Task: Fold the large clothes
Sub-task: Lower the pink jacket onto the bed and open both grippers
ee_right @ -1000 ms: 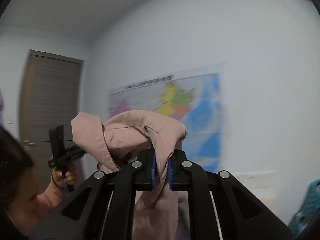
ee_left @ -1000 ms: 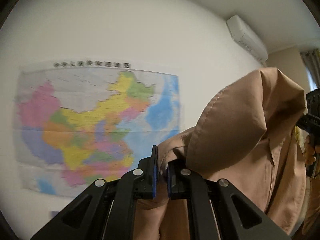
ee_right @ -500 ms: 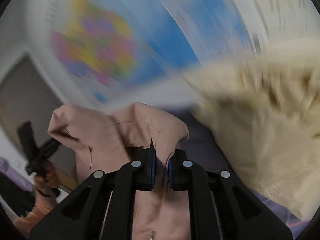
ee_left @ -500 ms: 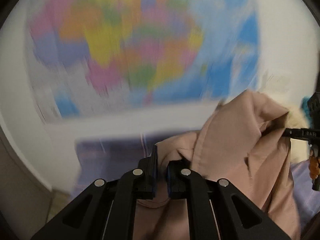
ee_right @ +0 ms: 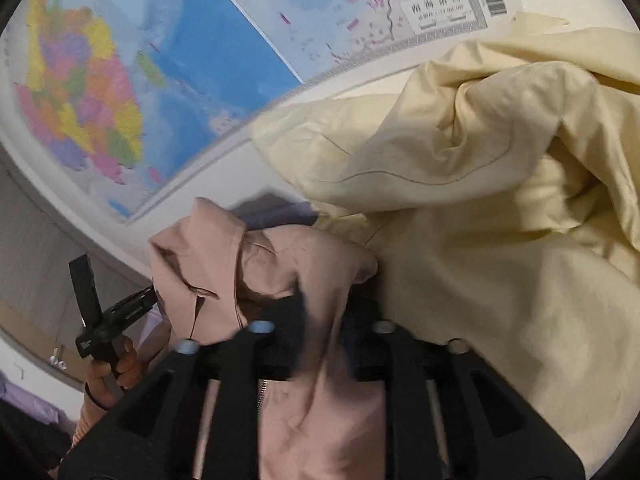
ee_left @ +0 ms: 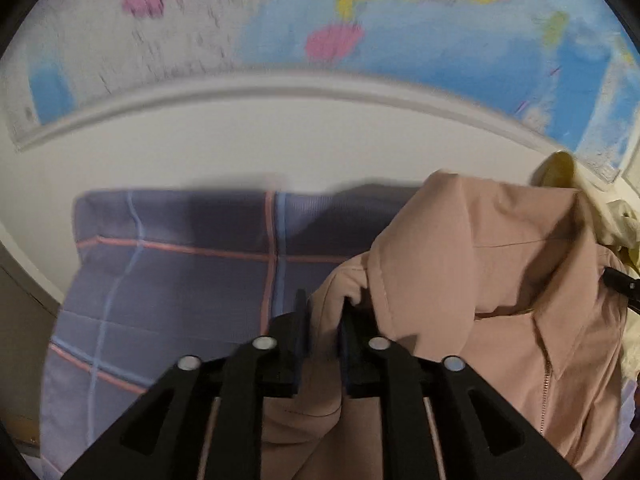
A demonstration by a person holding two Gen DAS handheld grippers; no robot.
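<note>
Where the white wall meets the bed, a large colourful wall map (ee_left: 420,20) fills the top of both views, and below it lies the purple checked bedsheet with pink and blue lines (ee_left: 180,280). A big crumpled cream-yellow fabric heap (ee_right: 480,200) takes up the right half of the right wrist view, touching the garment's edge. The dusty-pink zip-up hooded jacket (ee_left: 500,280) is held bunched between the two tools above the sheet, its hood and collar uppermost and its zipper running down at the right of the left wrist view. The left gripper (ee_left: 324,332) has a fold of the jacket's shoulder between its blue-padded fingers; its jaws have just been opening and now stand slightly apart, the cloth loose between them. The right gripper (ee_right: 326,328) likewise has pink cloth between its fingers, which are blurred; its jaws have just been opening too. In the right wrist view, the person's left hand (ee_right: 112,372) grasps the left tool's black handle.
</note>
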